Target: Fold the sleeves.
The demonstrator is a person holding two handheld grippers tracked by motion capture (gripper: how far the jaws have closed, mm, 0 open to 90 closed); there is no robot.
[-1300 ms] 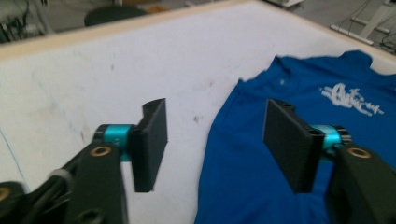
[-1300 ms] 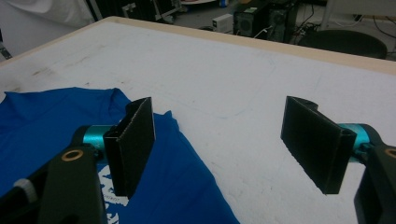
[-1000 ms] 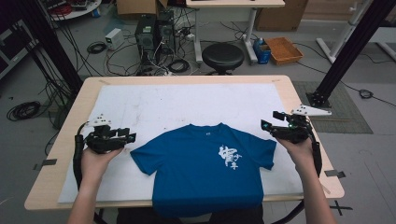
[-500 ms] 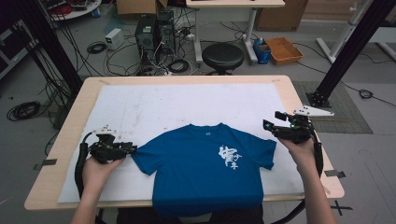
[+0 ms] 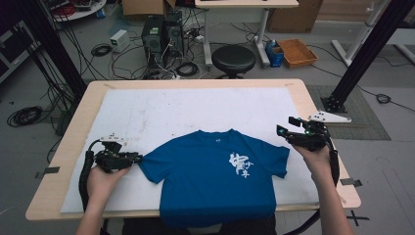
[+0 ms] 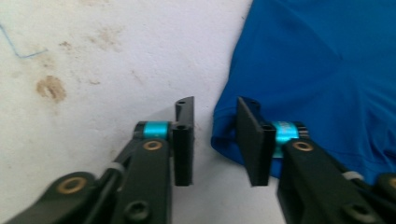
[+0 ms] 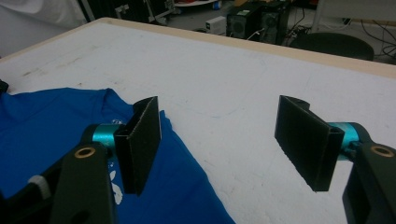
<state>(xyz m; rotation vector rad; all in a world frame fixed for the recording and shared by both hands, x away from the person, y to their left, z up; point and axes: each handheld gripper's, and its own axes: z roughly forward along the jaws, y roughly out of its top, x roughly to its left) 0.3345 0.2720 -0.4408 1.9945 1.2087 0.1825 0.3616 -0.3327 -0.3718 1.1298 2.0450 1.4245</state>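
A blue T-shirt (image 5: 210, 176) with a white print lies flat on the white mat (image 5: 195, 107), its hem hanging over the near edge of the table. My left gripper (image 5: 138, 158) is low at the tip of the shirt's left sleeve (image 5: 149, 164). Its jaws have just been closing. In the left gripper view the sleeve's hem (image 6: 224, 135) sits between the jaws of the left gripper (image 6: 214, 101), against the right pad, with a gap to the left pad. My right gripper (image 5: 285, 125) hovers above the right sleeve (image 5: 276, 161). Its jaws have just been closing slightly but stand wide, with nothing between them (image 7: 218, 102).
The mat covers most of the wooden table (image 5: 313, 98). The mat carries brown stains (image 6: 50, 87). Behind the table stand a black stool (image 5: 233, 58), computer towers (image 5: 161, 32) with cables, and an orange box (image 5: 297, 51). A black frame post (image 5: 362, 54) rises at the right.
The left gripper has come nearer and lower, onto the left sleeve's tip, and its jaws have narrowed. The right hand has stayed where it was.
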